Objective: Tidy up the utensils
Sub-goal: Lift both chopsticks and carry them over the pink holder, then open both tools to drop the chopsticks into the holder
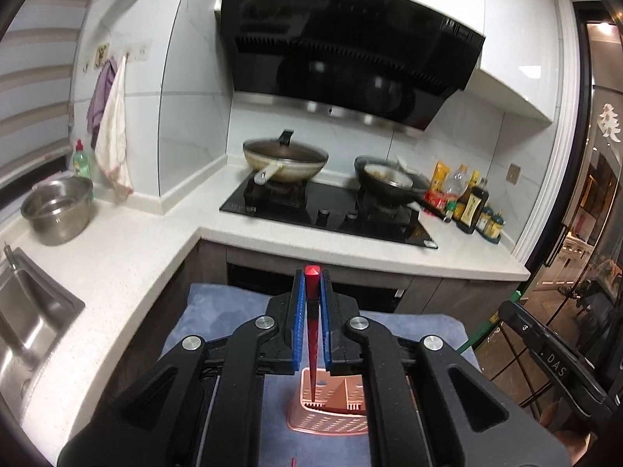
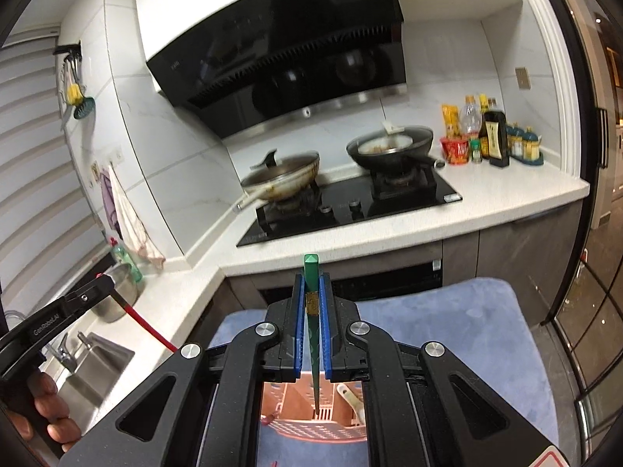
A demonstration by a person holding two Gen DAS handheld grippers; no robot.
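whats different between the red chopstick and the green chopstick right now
Colour: the red chopstick is red with a dark shaft; the green chopstick is green with a small gold band.
Holder: the left gripper clamps the red one, the right gripper the green.
Both point tip-down into the pink utensil basket, square butts up.

A pink utensil basket (image 1: 331, 412) stands on the blue-cushioned surface (image 1: 218, 311).

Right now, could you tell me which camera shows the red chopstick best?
The left wrist view: the red chopstick runs full length between the left gripper down into the pink basket. The right wrist view shows only part.
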